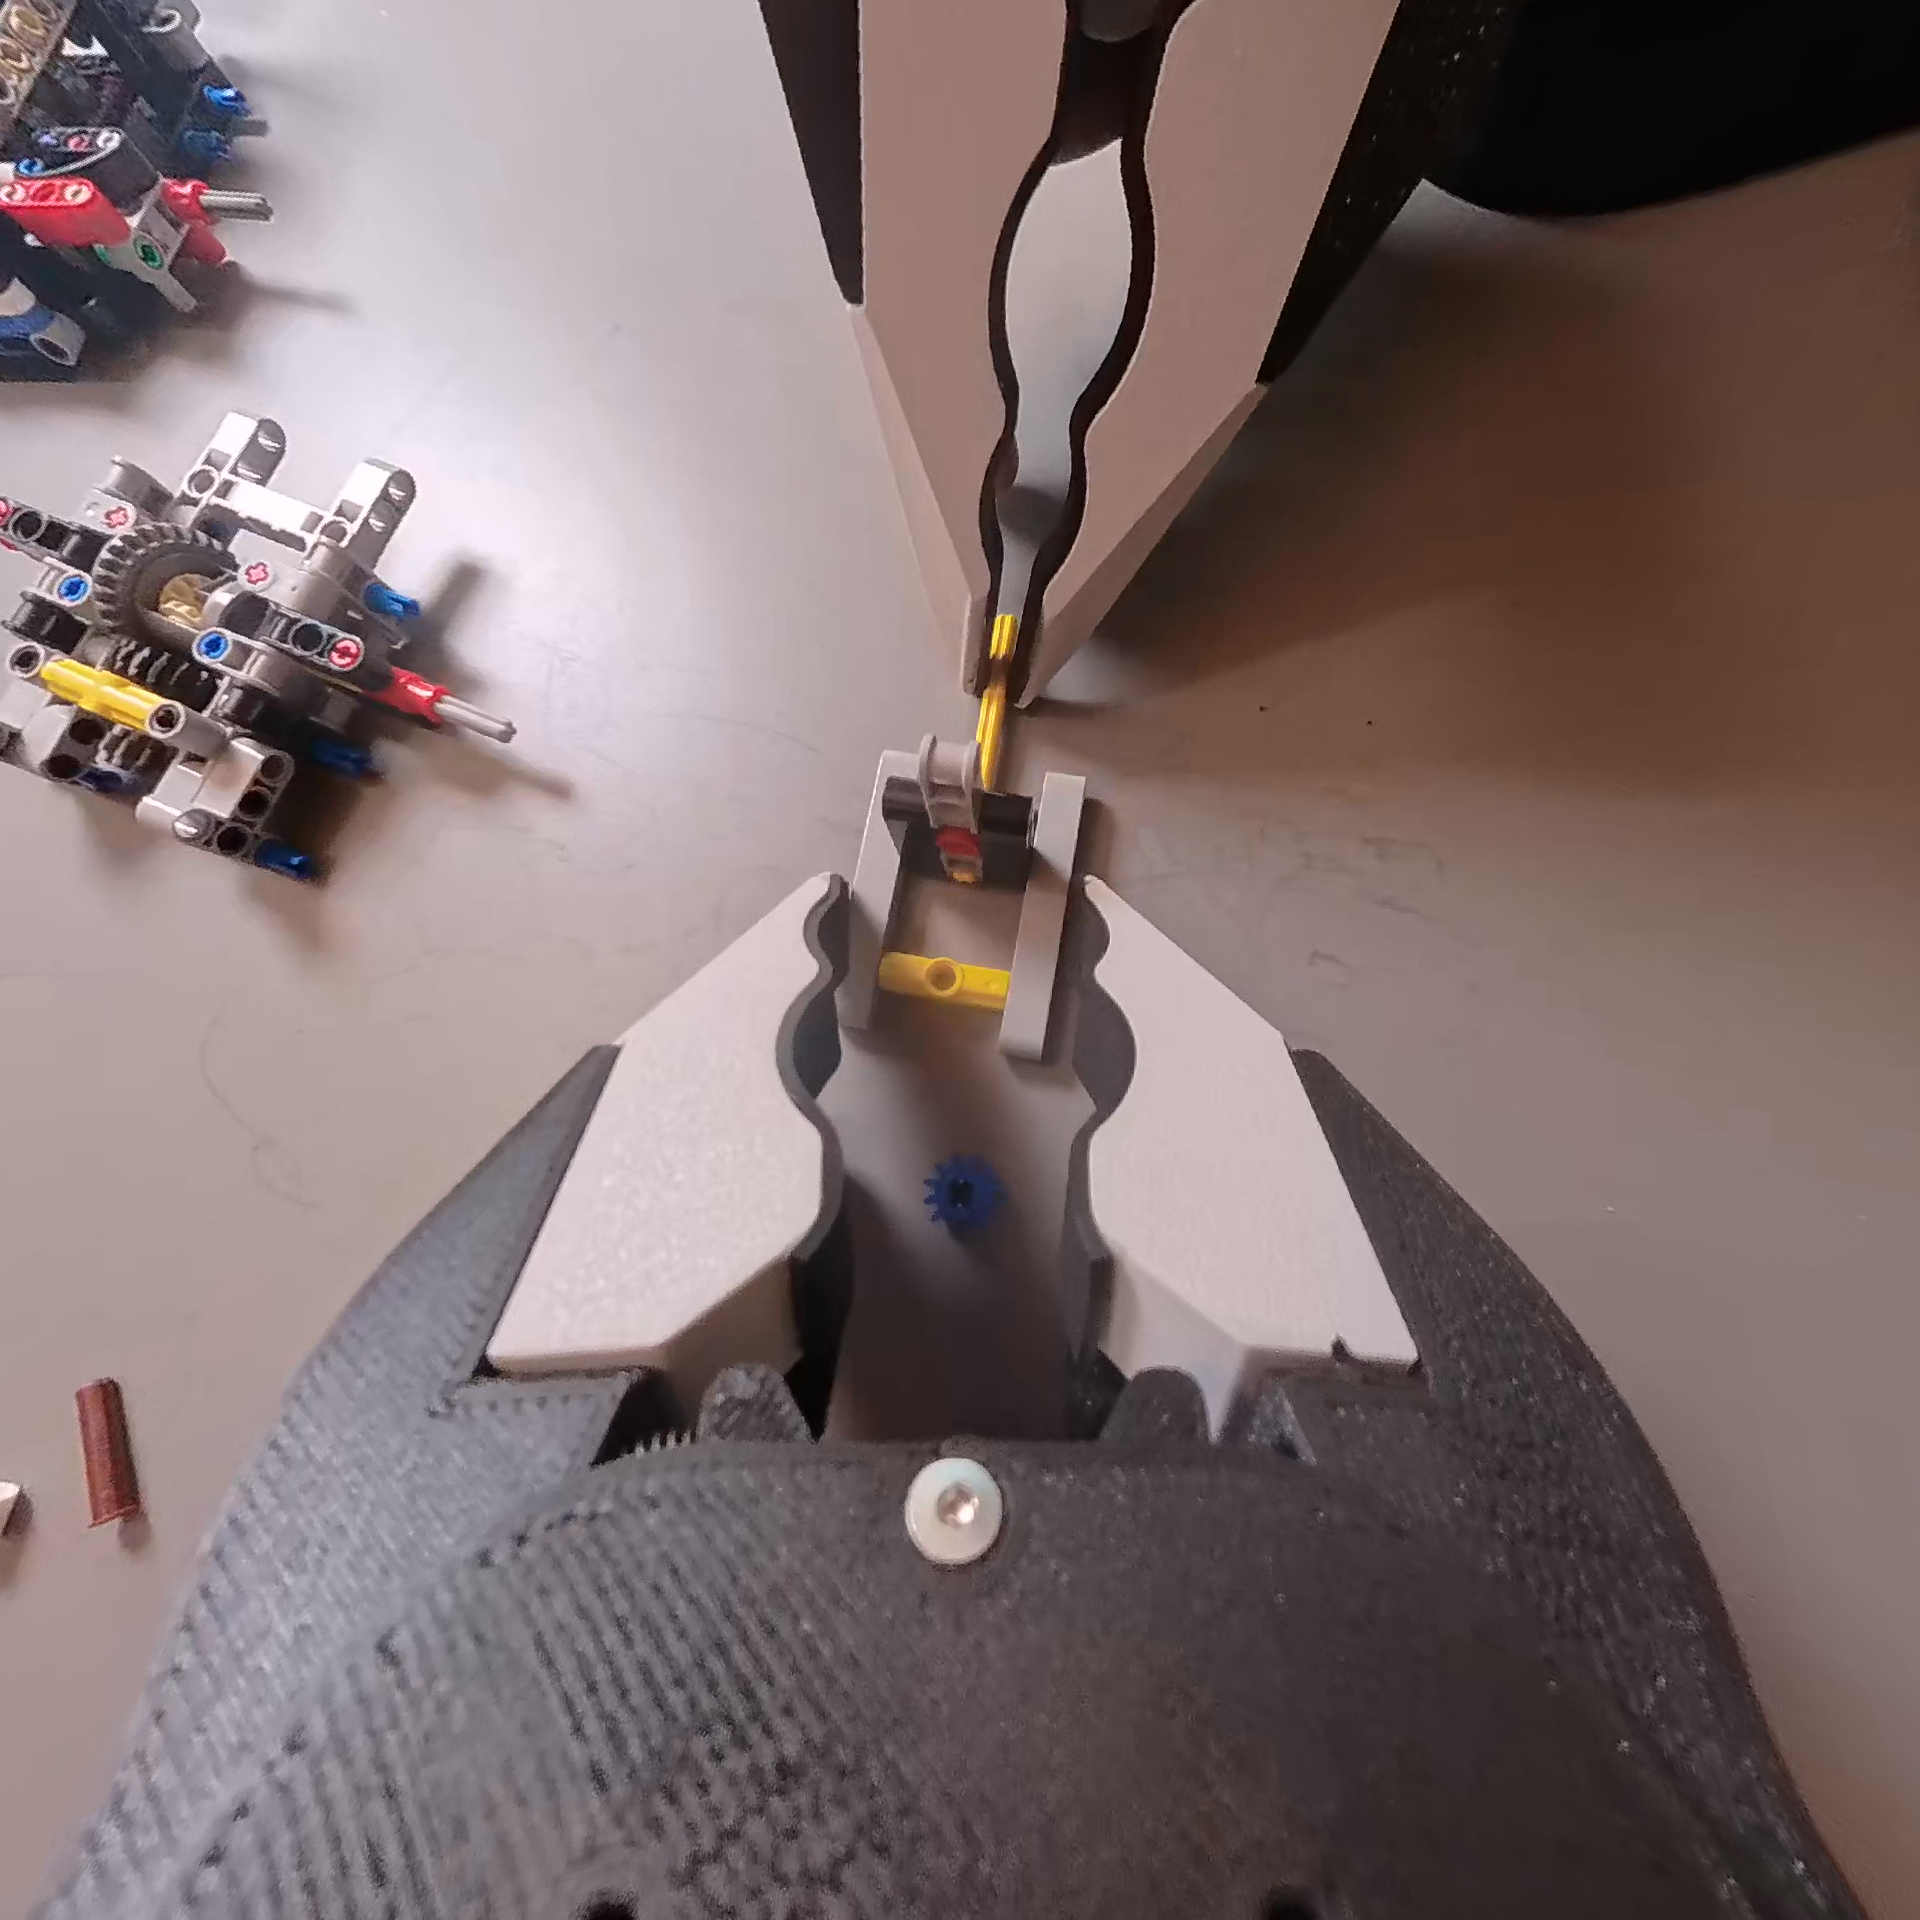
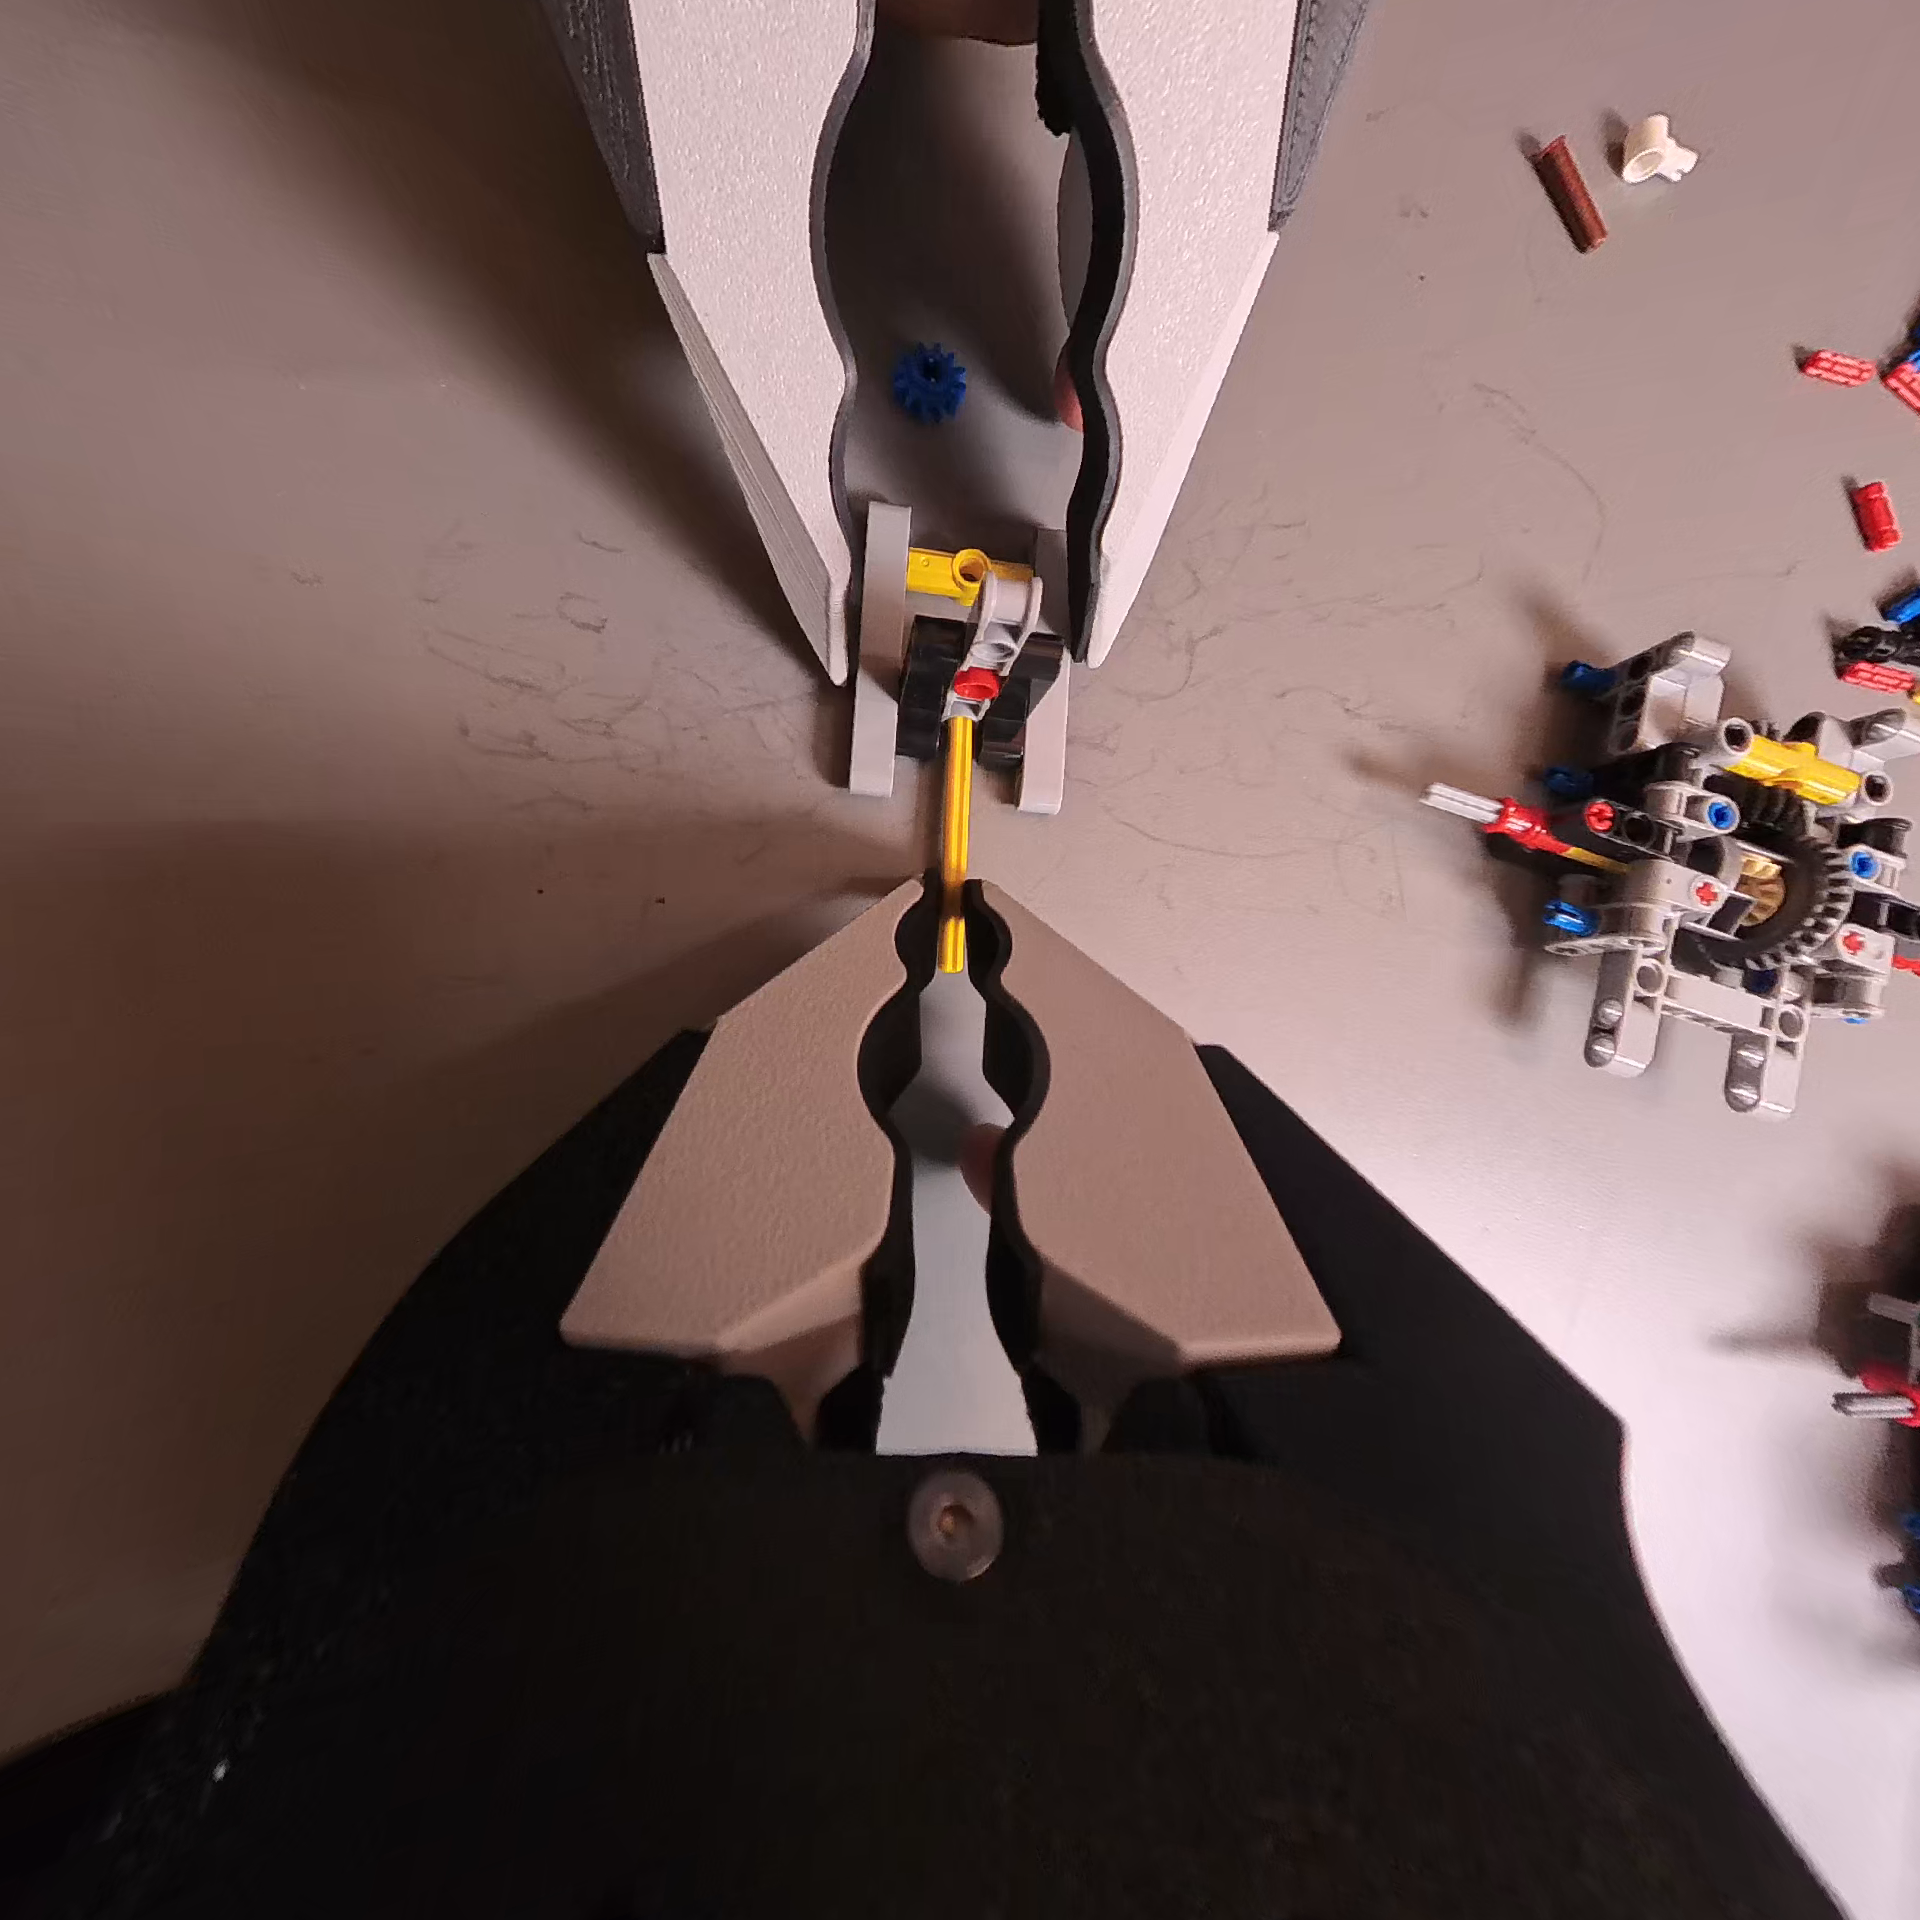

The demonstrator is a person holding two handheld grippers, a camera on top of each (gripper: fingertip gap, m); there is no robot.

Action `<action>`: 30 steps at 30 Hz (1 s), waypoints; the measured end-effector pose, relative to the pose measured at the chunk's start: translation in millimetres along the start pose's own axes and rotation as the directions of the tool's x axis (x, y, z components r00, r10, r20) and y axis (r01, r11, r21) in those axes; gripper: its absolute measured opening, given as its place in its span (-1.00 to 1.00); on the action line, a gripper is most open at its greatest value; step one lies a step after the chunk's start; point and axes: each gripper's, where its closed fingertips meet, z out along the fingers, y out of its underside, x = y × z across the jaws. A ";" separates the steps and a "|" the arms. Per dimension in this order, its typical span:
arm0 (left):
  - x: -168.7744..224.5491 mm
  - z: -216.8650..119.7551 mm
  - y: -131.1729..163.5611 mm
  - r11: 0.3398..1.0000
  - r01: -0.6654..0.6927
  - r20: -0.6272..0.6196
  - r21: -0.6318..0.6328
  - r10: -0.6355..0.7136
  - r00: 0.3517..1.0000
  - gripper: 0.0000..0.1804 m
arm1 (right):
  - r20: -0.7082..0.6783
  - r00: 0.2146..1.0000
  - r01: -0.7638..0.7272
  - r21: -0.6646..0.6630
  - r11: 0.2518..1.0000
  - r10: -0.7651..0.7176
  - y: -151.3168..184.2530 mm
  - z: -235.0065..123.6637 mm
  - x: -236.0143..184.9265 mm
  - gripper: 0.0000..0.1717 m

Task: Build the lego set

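Both sets of jaws face each other across the grey tabletop [image 1: 1455, 935] and meet at one small brick assembly. On the left gripper [image 1: 961, 935] the jaws stand apart and press on the outer sides of a little frame [image 1: 961, 904] made of two pale grey side beams, a black crosspiece and a yellow cross bar [image 1: 940, 977]. On the right gripper [image 2: 948, 899] the jaws are closed on a thin yellow rod [image 2: 956, 810], pinching its near end between the black pads. The rod's long axis runs straight along the line between the two grippers; its far end points into the frame, where it enters a grey connector with a red collar [image 2: 977, 683] at the black crosspiece. The frame's long sides lie along that same line. A small blue gear [image 1: 954, 1195] lies on the tabletop between the left fingers, behind the frame. Off to the side stand a larger grey and black brick assembly with a toothed wheel [image 1: 197, 634], a short brown tube [image 1: 107, 1449] and scattered red and blue pins. No readable writing or brand shows on any part.
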 end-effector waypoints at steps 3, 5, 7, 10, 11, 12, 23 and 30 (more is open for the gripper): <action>0.2 -0.3 0.0 1.000 0.000 0.002 -0.001 0.000 1.000 -0.55 | 0.001 1.000 0.003 -0.001 1.000 -0.003 0.5 -0.3 -0.1 -0.97; 1.3 -1.2 -0.8 1.000 0.002 -0.004 0.005 -0.002 1.000 -0.55 | 0.000 1.000 0.005 -0.003 1.000 -0.005 0.4 -0.3 -0.2 -0.97; 0.4 -7.2 -3.7 1.000 0.014 -0.011 0.026 -0.014 1.000 -0.50 | 0.001 1.000 0.003 -0.002 1.000 -0.003 0.4 -0.3 -0.2 -0.97; -4.4 -26.5 -2.2 0.999 0.031 -0.021 0.033 -0.031 0.999 -0.52 | -0.001 1.000 0.004 -0.001 1.000 -0.004 -0.1 0.0 0.1 -0.97; -3.8 -32.9 2.9 0.999 0.038 -0.037 0.015 -0.038 0.999 -0.58 | -0.001 1.000 0.005 0.000 1.000 -0.005 -0.3 0.1 0.1 -0.97; -3.5 -38.2 9.2 0.999 0.045 -0.049 -0.007 -0.046 0.998 -0.61 | -0.001 1.000 0.004 0.001 1.000 -0.004 -0.5 0.3 0.3 -0.97; -0.4 -41.8 43.4 0.991 0.052 -0.077 -0.126 -0.062 0.995 -0.76 | 0.000 1.000 -0.001 0.012 1.000 0.001 -1.0 0.6 0.6 -0.97; -0.3 -38.1 38.2 0.994 0.050 -0.083 -0.092 -0.058 0.995 -0.88 | -0.003 1.000 0.000 0.017 1.000 0.000 -1.0 0.5 1.1 -0.97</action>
